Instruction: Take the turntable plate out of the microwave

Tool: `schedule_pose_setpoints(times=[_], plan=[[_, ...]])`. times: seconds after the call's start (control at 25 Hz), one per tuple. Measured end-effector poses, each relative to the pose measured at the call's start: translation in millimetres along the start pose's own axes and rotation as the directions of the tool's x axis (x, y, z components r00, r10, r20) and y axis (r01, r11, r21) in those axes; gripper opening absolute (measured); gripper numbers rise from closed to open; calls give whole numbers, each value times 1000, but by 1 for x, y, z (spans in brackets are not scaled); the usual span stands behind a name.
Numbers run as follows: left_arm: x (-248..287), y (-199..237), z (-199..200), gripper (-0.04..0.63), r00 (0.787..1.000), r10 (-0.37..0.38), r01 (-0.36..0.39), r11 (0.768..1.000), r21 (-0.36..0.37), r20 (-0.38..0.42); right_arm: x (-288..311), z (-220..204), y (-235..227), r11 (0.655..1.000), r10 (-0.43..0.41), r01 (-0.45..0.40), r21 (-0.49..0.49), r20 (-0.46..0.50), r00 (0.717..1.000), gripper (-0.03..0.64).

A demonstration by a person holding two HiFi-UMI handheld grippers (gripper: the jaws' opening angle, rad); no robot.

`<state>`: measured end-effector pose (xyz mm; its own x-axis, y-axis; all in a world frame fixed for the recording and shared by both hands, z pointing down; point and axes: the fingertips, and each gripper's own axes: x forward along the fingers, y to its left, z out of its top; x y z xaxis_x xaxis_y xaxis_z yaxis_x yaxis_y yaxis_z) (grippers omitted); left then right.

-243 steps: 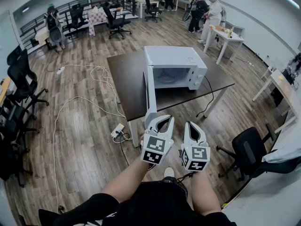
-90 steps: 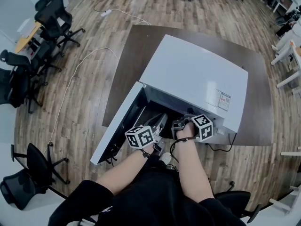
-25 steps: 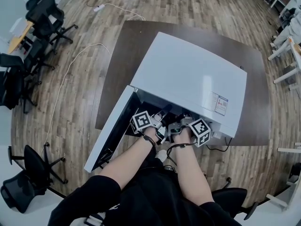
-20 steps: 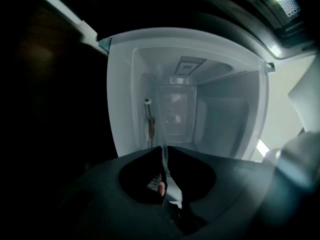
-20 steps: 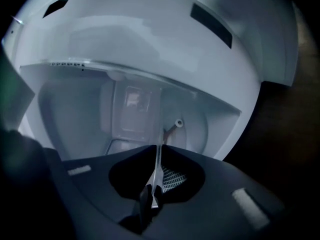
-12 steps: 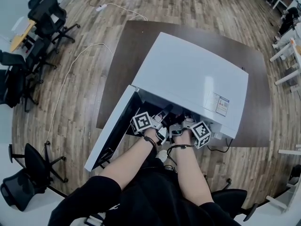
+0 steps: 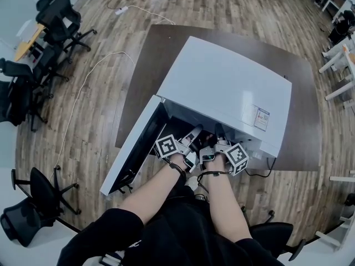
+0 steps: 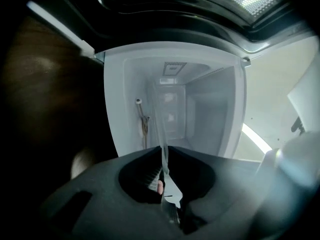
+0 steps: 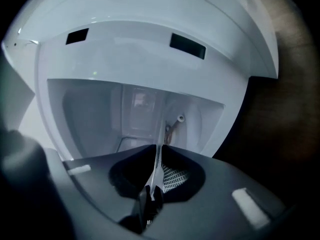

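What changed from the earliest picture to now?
The left hand-held gripper and right hand-held gripper moved forward into the microwave and took hold of the turntable plate by its edge. The right's jaws have just eased open slightly, with the plate between them. The microwave and its open door stayed put.

Head view: turntable plate not vis. in dark microwave mouth.

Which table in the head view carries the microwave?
The dark brown middle table, under the microwave; the white table at right and wooden desk at left stand apart.
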<state>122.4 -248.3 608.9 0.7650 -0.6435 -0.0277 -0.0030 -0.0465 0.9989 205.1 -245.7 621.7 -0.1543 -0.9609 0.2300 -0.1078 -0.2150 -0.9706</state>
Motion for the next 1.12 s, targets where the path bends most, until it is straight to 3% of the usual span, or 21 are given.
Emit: schedule_pose_setpoints(times=[0.36,0.52,1.12], plan=[[-10,-22,-13,40,996,-87,86,996,35,31,-21,-3,11,999,46,-46,-16,-13,999,44],[-24,-19,-23,40,999,-21,20,999,35,36,-34,-7,13,998,55,-56,-28,-30,998,48],[-66,-35,-46,40,998,-40,35,996,81,58,-76,-31,21,995,97,-98,-24,-73,993,49]])
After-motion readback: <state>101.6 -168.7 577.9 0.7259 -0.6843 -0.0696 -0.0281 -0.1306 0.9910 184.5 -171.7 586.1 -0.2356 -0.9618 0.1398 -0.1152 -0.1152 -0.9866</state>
